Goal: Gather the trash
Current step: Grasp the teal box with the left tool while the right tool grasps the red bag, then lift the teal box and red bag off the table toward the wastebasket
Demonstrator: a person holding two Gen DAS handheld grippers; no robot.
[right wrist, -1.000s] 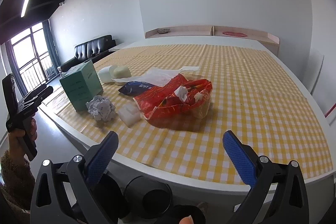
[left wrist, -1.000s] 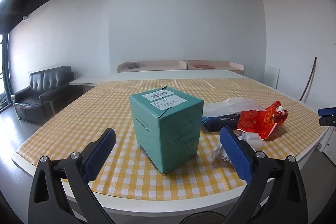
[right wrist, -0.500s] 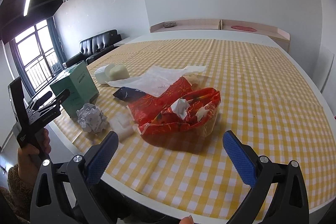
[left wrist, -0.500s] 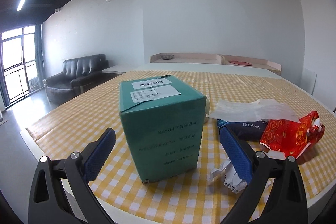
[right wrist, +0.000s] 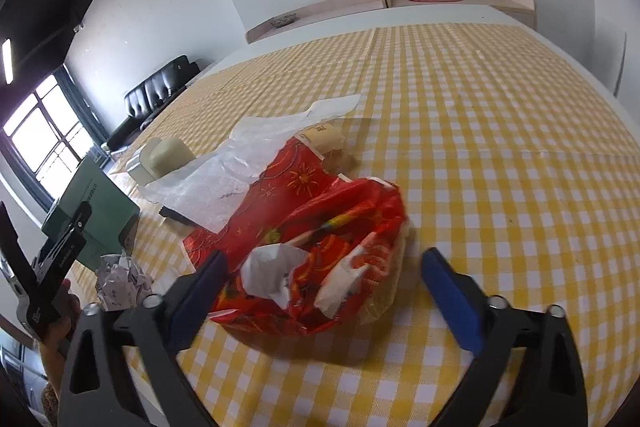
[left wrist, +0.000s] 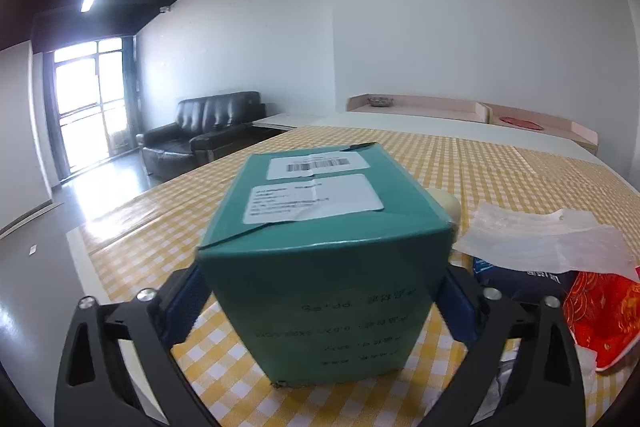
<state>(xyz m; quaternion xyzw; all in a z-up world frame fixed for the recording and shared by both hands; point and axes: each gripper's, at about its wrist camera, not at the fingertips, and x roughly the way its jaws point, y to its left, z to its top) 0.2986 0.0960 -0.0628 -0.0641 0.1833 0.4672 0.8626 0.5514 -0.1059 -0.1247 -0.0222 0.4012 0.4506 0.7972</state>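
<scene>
A teal cardboard box (left wrist: 324,267) with white labels stands on the yellow checked table (left wrist: 500,171). My left gripper (left wrist: 320,301) is open, its blue pads on either side of the box. The box also shows in the right wrist view (right wrist: 96,211). A red plastic bag (right wrist: 316,239) holding crumpled white paper lies in front of my open right gripper (right wrist: 332,291), whose fingers flank its near end. A crumpled paper ball (right wrist: 120,277) lies left of the bag.
A clear plastic sheet (right wrist: 236,167), a dark blue packet (left wrist: 524,281), a cream container (right wrist: 164,157) and a small carton (right wrist: 324,139) lie near the bag. A black sofa (left wrist: 200,127) stands past the table's left edge.
My left gripper moved forward until its pads flank the teal box. My right gripper moved forward and down over the table to the red bag.
</scene>
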